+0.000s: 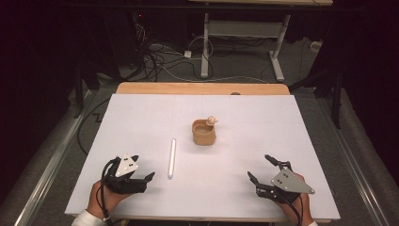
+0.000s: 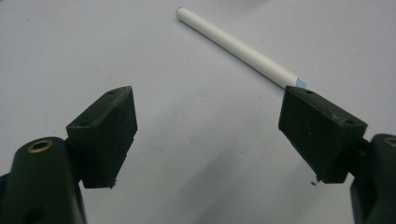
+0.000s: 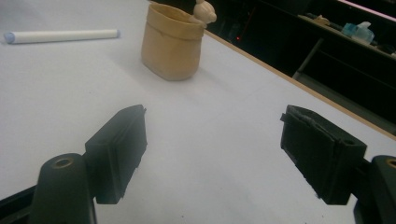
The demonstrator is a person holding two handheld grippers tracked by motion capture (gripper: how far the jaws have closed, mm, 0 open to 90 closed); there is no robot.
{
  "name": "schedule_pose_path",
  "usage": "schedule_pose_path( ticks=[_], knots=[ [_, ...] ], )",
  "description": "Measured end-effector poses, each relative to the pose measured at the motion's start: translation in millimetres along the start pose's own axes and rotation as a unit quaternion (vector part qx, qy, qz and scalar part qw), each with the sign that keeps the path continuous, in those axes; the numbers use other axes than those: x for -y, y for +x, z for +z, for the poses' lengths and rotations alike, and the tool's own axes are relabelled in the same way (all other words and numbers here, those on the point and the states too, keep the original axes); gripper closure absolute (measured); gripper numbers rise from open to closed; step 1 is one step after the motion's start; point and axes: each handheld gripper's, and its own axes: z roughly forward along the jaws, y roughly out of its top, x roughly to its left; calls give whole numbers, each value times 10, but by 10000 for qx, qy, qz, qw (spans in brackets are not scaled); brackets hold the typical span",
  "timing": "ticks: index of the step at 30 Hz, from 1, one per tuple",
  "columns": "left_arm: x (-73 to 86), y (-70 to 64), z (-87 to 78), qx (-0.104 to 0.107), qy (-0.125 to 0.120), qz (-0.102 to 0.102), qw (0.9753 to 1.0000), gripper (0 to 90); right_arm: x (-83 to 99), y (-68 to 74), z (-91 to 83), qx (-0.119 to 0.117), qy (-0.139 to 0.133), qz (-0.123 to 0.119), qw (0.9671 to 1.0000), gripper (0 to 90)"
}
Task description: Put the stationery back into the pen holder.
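Roughly midway across the table [image 1: 141,188], nearer its front edge than its back, lies a white marker [image 1: 172,157] — its long axis running front to back, almost parallel to the side edges. A tan pouch [image 1: 203,132] stands just beyond it, toward the back right. The left gripper [image 1: 135,170] is the nearer one: it rests near the front left corner, jaws spread wide and empty, with the marker's near end just off its right jaw. The right gripper [image 1: 259,169] — likewise released, holding nothing — sits well apart near the front right corner.
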Motion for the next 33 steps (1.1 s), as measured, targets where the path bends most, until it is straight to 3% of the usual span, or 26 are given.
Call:
schedule_pose_path(
  ticks=[6,8,15,19,22,25,28,30,32,33],
  knots=[
    [-161,-36,94,223,345,-182,9990,189,-25,-29,21,55,26,76,10000,232],
    [-217,-43,122,320,408,-327,9981,189,-33,-23,41,84,43,45,9999,232],
    [-530,-83,254,267,732,-665,9947,206,-21,-37,58,262,165,47,9995,240],
    [-726,-155,343,236,931,-636,9933,207,8,-62,65,297,203,72,9993,244],
    [-851,-167,419,268,1071,-753,9910,209,18,-50,69,347,251,-10,9991,244],
    [-954,-136,535,170,1408,-843,9863,217,16,-43,75,345,270,-36,9990,244],
    [-1009,-38,677,79,1835,-1066,9772,237,12,-33,82,315,298,-47,9991,250],
    [-1034,65,766,13,2095,-1302,9691,266,9,-28,85,308,313,-78,9990,250],
    [-1050,111,831,-18,2294,-1385,9634,269,9,-28,87,288,308,-63,9991,250],
    [-1059,118,855,-52,2362,-1380,9618,275,10,-29,87,280,304,-66,9991,250]
  ],
)
